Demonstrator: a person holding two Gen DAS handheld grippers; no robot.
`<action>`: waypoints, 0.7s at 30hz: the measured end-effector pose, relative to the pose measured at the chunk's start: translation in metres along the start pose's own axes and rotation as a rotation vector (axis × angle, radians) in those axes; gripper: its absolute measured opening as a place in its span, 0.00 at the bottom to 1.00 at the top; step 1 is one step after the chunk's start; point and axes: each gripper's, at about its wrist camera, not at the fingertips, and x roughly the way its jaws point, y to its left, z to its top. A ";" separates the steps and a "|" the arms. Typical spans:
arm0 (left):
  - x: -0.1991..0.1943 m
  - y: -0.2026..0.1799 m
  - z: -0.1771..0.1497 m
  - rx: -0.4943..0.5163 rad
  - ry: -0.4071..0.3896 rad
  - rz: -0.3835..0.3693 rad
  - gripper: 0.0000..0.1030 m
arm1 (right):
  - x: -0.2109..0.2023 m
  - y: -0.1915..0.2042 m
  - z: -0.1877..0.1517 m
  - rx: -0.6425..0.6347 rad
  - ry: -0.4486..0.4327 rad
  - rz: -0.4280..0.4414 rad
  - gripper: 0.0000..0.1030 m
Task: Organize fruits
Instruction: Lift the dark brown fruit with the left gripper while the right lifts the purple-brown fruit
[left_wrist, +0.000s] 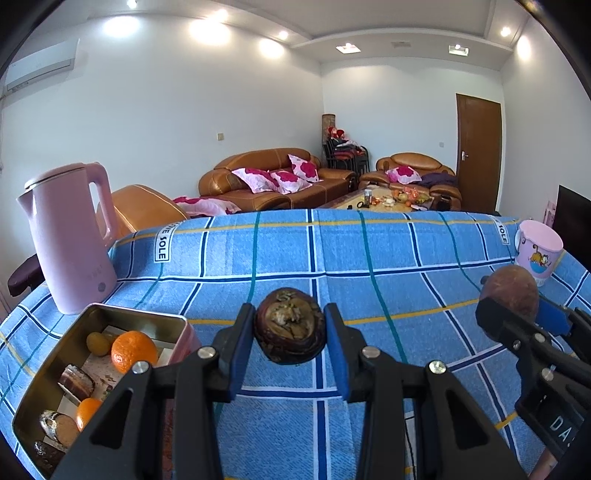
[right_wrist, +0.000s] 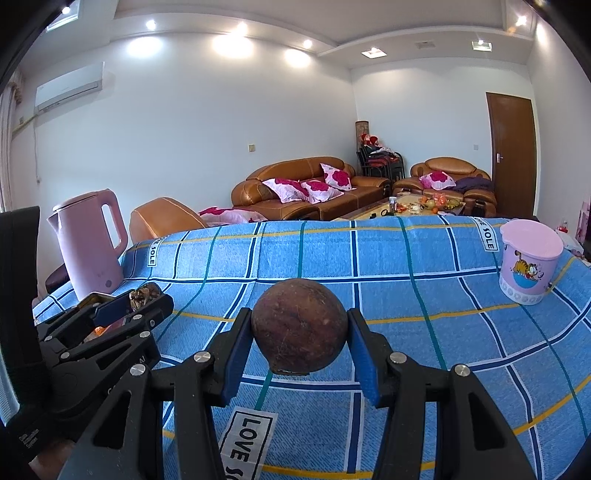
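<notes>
Pink plastic marks your far left: the kettle (left_wrist: 70, 240) stands at ten o'clock in your left wrist view, on the blue checked cloth (left_wrist: 369, 254) that covers the worktop. Just in front of it, at eight o'clock, sits the open metal tin (left_wrist: 107, 312). Inside the tin you can see an orange (left_wrist: 133, 350), a small yellow-green fruit (left_wrist: 98, 343) touching it on the left, a second orange (left_wrist: 88, 410) lower down, and some dark wrapped pieces that are too small to name.

At the centre of that view, your left claw (left_wrist: 290, 326) is closed part-way onto a dark, wrinkled fruit (left_wrist: 290, 326), both blue pads pressed against its sides. The fruit is held clear above the cloth, just to the right of the tin. Its papery calyx faces the camera.

Toward three o'clock, your right claw (left_wrist: 513, 306) comes in from the edge, gripping a round brown fruit (left_wrist: 511, 290). Behind it at two o'clock stands a pink cartoon cup (left_wrist: 537, 251) near the cloth's far right corner.

From your right wrist view, the left claw (right_wrist: 138, 299) shows at nine o'clock with the kettle (right_wrist: 90, 240) behind it. Dead centre, the right claw (right_wrist: 299, 328) is closed about half-way on the round brown fruit (right_wrist: 299, 325), pads touching both flanks, fruit lifted off the cloth (right_wrist: 406, 295). The cup (right_wrist: 530, 262) stands at two o'clock, well apart from the fruit. The two claws are well apart, each holding its own fruit.
</notes>
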 end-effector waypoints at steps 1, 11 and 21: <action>-0.001 0.000 0.000 0.000 -0.003 0.002 0.38 | 0.000 0.000 0.000 -0.001 -0.003 -0.001 0.51; -0.005 0.002 -0.002 -0.011 -0.025 0.011 0.38 | -0.006 0.003 0.000 -0.010 -0.030 -0.007 0.51; -0.014 0.014 -0.010 -0.035 0.007 0.000 0.38 | -0.012 0.010 -0.002 -0.031 -0.043 0.005 0.51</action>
